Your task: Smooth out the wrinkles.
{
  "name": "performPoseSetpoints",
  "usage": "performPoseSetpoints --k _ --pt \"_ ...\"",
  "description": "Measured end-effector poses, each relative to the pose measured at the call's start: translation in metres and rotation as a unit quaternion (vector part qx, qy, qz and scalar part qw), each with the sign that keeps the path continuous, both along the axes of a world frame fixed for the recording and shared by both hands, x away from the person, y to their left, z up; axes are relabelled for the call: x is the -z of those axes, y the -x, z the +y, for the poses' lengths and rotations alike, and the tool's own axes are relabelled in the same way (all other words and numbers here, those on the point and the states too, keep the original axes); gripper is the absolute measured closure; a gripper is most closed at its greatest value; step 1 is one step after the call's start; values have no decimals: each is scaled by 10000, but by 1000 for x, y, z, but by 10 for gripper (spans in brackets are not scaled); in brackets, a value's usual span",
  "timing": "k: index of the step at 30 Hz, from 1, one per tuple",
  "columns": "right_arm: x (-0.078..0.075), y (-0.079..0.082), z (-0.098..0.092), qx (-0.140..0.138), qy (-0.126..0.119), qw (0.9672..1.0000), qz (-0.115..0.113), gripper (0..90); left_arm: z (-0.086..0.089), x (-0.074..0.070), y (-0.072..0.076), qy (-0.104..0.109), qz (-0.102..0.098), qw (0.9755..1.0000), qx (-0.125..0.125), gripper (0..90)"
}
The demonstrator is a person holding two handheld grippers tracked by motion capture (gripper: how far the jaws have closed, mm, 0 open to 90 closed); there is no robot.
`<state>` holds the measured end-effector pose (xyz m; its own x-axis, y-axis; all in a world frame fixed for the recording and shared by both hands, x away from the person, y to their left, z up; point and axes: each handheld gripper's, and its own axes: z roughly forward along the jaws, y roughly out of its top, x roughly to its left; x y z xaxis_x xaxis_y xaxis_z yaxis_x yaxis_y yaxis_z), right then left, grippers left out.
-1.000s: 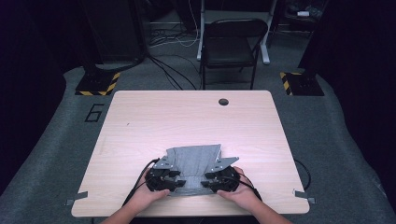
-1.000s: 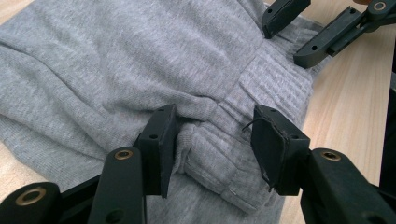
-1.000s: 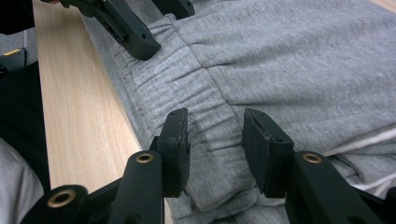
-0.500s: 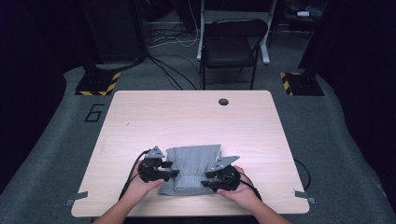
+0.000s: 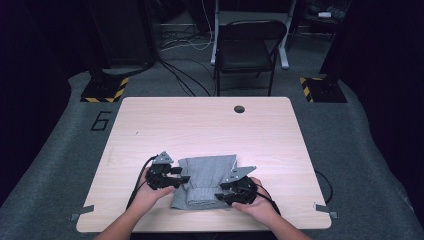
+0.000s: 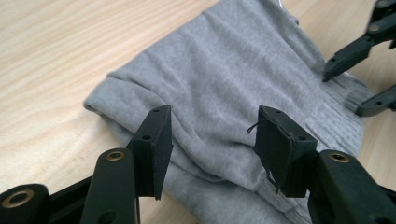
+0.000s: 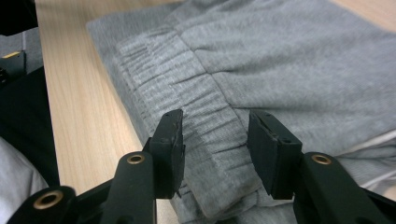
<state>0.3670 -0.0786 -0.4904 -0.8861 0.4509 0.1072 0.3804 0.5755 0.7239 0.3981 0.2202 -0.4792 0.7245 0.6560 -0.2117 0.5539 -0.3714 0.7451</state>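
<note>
A folded grey knit garment (image 5: 205, 181) with a gathered elastic band (image 7: 187, 88) lies near the front edge of the wooden table (image 5: 200, 125). My left gripper (image 5: 181, 179) stands open at the garment's left edge, its jaws just over a fold of cloth (image 6: 219, 107). My right gripper (image 5: 223, 196) is open at the garment's front right corner, its jaws astride the gathered band with cloth between them. In the left gripper view the right gripper's black fingers (image 6: 350, 51) show at the far side of the cloth.
A round cable hole (image 5: 239, 108) is at the table's far edge. Beyond the table stand a black folding chair (image 5: 248, 47) and two yellow-and-black striped stand bases (image 5: 105, 90) (image 5: 320, 87). A cable (image 5: 325, 185) hangs off the table's right side.
The left gripper has slid away from the front edge to the garment's left side. The garment now looks narrower and more squarely folded. The right gripper has barely moved.
</note>
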Motion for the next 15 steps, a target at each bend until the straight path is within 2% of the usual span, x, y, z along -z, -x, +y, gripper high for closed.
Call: performPoseSetpoints --k 4,7,11,12,15 --pt "-13 -1 -2 21 -127 9998 -128 551 2 -6 -9 -43 -116 9999 -52 455" --pt "-23 -4 -4 74 -230 9996 -168 548 2 -8 -17 -105 -113 9999 -70 453" --pt "-31 -15 -7 193 -231 9991 -312 538 5 -7 -29 -143 -87 9997 -160 457" --pt "-33 -19 -9 197 -219 9990 -338 538 6 -6 -31 -121 -11 9997 -219 458" --pt "-35 -30 -11 322 -165 9987 -366 537 9 -7 -39 -188 -78 9994 -266 462"
